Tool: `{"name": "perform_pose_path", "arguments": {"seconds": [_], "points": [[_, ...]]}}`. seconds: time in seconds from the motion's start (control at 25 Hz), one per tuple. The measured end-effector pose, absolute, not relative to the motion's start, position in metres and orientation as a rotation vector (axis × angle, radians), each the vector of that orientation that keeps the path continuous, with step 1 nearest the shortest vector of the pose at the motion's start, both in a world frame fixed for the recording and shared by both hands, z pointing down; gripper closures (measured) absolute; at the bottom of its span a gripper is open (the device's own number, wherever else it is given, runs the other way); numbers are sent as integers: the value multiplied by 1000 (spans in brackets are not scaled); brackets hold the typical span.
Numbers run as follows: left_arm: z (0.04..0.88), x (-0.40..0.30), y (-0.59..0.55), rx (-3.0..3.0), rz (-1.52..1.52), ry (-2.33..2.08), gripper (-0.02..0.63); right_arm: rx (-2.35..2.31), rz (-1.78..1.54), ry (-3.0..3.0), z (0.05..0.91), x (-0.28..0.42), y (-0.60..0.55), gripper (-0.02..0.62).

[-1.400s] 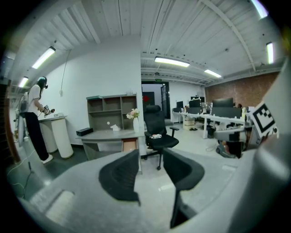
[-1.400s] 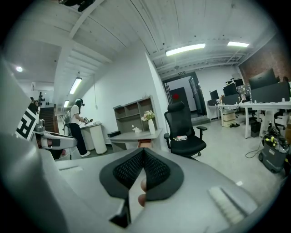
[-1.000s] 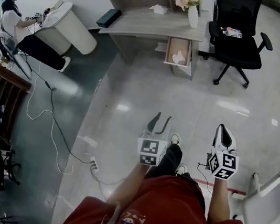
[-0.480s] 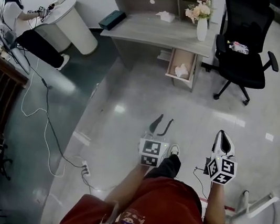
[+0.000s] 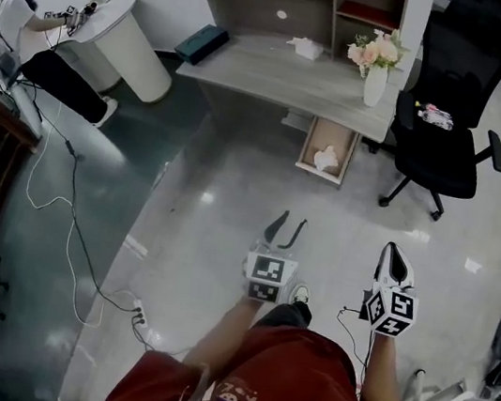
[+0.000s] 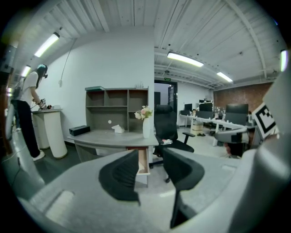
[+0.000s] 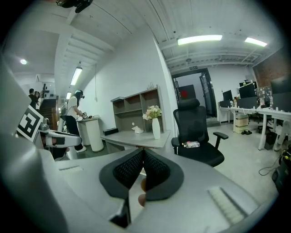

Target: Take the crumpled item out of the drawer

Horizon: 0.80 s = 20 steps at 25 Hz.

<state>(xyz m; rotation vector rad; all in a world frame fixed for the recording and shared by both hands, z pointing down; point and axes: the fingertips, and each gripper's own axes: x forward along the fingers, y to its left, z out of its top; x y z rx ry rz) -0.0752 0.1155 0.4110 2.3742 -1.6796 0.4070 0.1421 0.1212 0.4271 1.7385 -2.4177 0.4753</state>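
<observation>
The left gripper's [image 6: 150, 169] black ribbed fingers [image 6: 119, 176] are released and stand apart with nothing between them. Framed in their gap, far off, is the open light-wood drawer [image 6: 142, 160]. The right gripper's [image 7: 142, 160] fingers [image 7: 128, 170] are clenched together at the tips on nothing.

In the head view, the left gripper [image 5: 289, 225] and right gripper [image 5: 396, 257] are held out low over the glossy grey floor [image 5: 233, 192], well apart from the desk. The white crumpled item [image 5: 327, 160] lies inside the drawer [image 5: 310, 146]. That drawer hangs pulled out under the grey curved surface [image 5: 272, 70], just below a white vase of pink flowers [image 5: 375, 82]. A black office chair [image 5: 446, 142] stands just beside it on the right.

Several things could go wrong from here:
- If the right gripper goes in clenched as it is, it would likely shove the item toward the back instead of taking it.
- The item looks light and soft, so a pinch on one loose fold may slip free on the lift.
- The drawer looks narrow, so spread fingers could catch its rim and nudge it shut.
- A gripper lifted carelessly on the way out could strike the vase, which sits near the edge above.
- The chair's wheeled base lies close to where the feet would need to stand.
</observation>
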Motion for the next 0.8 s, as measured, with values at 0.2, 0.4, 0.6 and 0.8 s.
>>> {"name": "perform_pose_path", "arguments": {"seconds": [0.2,0.4,0.6,0.8], "points": [[415,-90,61,2355,390,-1662,440,1710,463,-2415,423,121,66,597],[415,-95,19,2353,375,-1659,440,1691,446,-2411,419,112,26,597],[423,-99,-3,2339,383,-1652,440,1689,466,-2407,426,107,1,597],[428,-100,-25,2325,377,-1667,440,1662,469,-2418,431,104,-26,597]]}}
